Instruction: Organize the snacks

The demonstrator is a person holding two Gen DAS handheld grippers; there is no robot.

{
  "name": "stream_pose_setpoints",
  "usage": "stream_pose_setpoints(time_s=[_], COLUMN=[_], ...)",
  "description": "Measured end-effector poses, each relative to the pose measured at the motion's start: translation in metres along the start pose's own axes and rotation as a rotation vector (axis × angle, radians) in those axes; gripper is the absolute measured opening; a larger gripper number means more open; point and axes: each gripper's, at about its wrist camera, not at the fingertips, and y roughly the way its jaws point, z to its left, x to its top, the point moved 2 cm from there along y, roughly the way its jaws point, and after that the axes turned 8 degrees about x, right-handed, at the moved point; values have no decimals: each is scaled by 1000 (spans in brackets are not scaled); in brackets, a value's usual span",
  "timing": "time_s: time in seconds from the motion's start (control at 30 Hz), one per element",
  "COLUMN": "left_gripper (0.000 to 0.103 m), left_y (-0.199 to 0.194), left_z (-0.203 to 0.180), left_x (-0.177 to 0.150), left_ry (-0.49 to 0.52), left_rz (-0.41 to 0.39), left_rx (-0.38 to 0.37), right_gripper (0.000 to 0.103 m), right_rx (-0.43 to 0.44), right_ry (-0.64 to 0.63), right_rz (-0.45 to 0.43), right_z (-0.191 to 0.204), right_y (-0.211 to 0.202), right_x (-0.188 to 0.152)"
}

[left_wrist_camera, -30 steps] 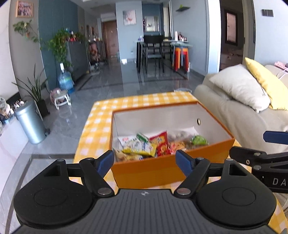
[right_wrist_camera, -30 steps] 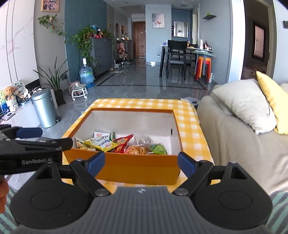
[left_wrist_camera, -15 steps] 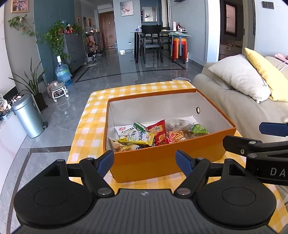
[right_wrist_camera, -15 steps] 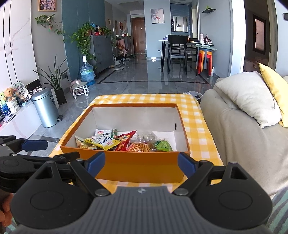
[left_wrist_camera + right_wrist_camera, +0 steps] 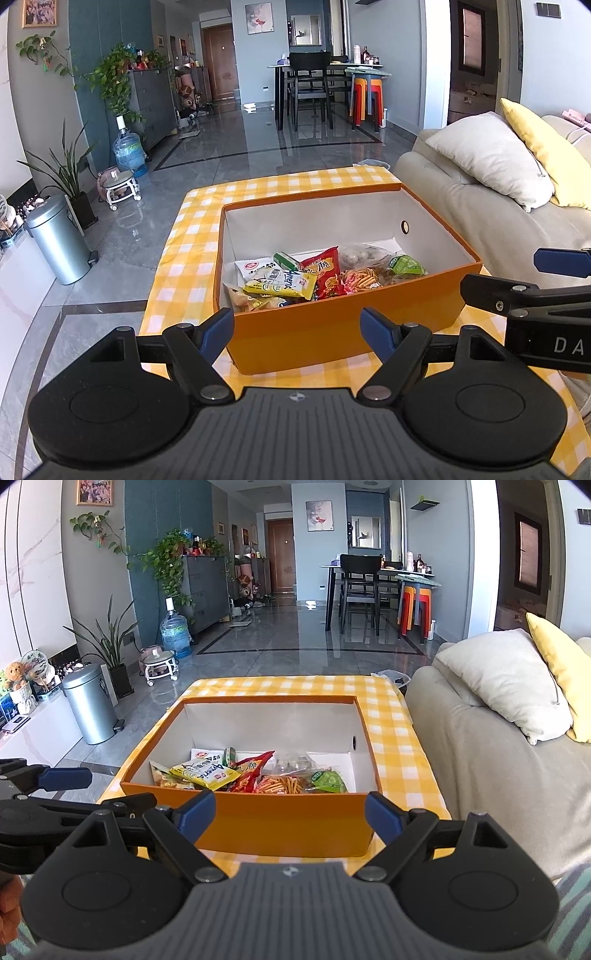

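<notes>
My left gripper point(image 5: 297, 328) and right gripper point(image 5: 290, 814) hang with jaws apart and empty, just short of the orange box point(image 5: 291, 825) at the checked table's point(image 5: 177, 266) near edge. Snack packets point(image 5: 295, 282) lie heaped against its near wall, the lowest perhaps hidden behind it.
</notes>
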Motion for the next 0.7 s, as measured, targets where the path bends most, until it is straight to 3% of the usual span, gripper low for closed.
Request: stream_pose_setpoints(time_s=[0.7], left_gripper=[91], left_y=[-2], left_z=[4], left_x=[1], left_ry=[-20], left_rz=[12], left_rx=[-4], right_gripper=[86], right_rx=[-8], right_ry=[-1], right_rz=[25], right_z=[1], right_y=[3], right_x=[-4])
